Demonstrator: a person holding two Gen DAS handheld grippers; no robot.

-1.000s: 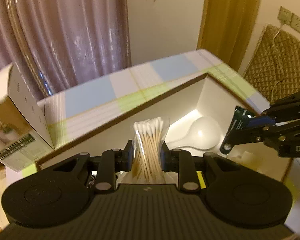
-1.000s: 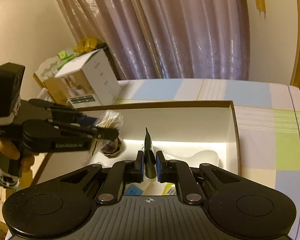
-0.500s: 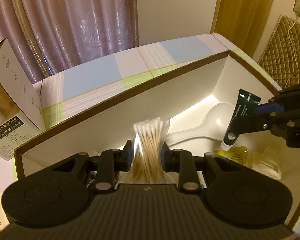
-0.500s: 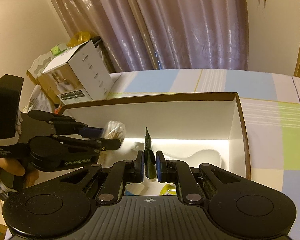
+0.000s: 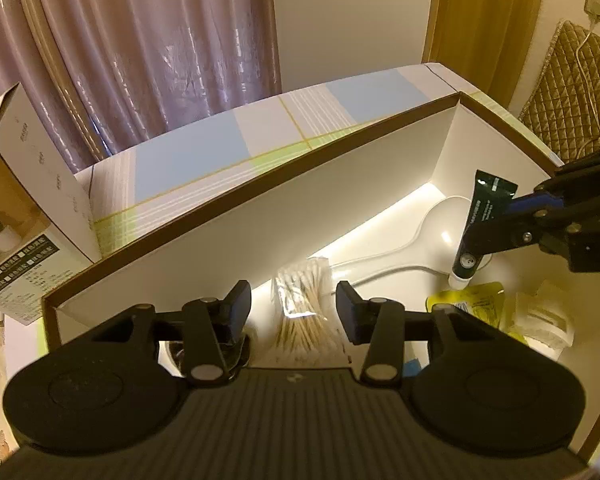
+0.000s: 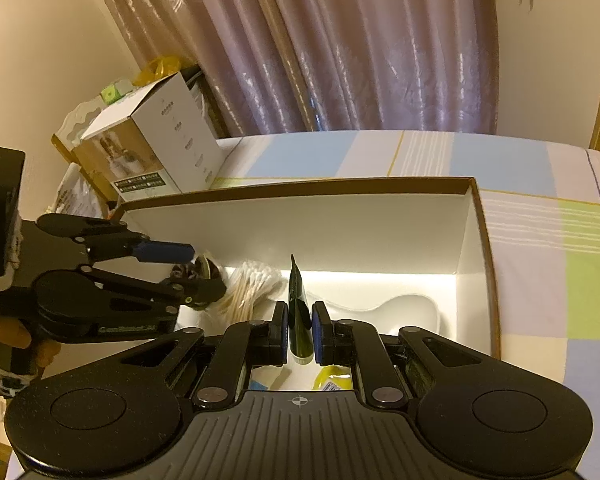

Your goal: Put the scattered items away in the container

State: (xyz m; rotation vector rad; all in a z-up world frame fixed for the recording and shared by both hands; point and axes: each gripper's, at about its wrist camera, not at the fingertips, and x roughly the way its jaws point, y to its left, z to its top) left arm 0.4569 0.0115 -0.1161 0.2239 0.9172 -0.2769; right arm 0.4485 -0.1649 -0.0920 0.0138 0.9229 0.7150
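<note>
Your left gripper is opening at this moment, and the bag of cotton swabs lies between the jaws with clear gaps on both sides, so neither pad presses on it. It rests on the floor of the white container, near the left end, with its long axis running away from you along the line of the fingers (tips toward the far wall). That alignment is what the coming move turns on: as I judge it, a straight pull back and up along that axis should clear the bag without dragging it.

Your right gripper is clamped on the dark green tube, which stands nearly upright, crimped end up and cap down, over the near middle of the container. It hangs just right of the swabs, with the white spoon beyond it to the right and a yellow packet below it. The tube's cap looks close to the floor, so the right hand seems ready to let go.
</note>
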